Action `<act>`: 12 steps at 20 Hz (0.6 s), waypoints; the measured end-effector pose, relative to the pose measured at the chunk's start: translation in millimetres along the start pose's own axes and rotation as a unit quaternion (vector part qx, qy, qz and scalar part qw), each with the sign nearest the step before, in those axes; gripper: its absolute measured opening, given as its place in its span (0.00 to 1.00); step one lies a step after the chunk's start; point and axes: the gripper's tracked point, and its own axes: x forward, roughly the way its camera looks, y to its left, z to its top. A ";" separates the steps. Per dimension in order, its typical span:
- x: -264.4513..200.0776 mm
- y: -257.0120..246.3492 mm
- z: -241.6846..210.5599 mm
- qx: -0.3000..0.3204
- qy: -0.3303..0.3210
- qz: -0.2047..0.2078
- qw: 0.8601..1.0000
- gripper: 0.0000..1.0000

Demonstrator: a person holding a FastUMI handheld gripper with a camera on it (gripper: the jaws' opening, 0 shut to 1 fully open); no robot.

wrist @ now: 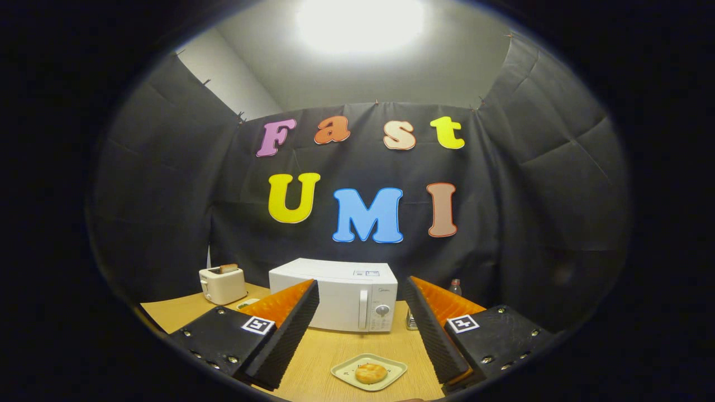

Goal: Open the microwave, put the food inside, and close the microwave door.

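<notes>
— So, where does the gripper [362, 329] stand?
— Its fingers are spread wide apart, holding nothing, raised above the bench [324, 357].
— And the food?
— A round bun [371, 373] lies on a small pale plate [343, 370] near the front edge of the bench, between the fingers and touching neither.
— The microwave [334, 296]?
— White, door shut, set toward the back edge, beyond the plate. A white toaster [222, 285] with a slice of bread [228, 268] in it sits at the back left corner, and a bottle [456, 287] stands just right of the microwave.
</notes>
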 end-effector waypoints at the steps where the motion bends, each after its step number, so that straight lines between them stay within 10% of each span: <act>1: -0.1 -1.5 -0.1 0.000 0.000 -0.001 1.000 0.97; 12: 6.5 -0.1 -4.5 -0.010 0.001 -0.003 1.000 0.97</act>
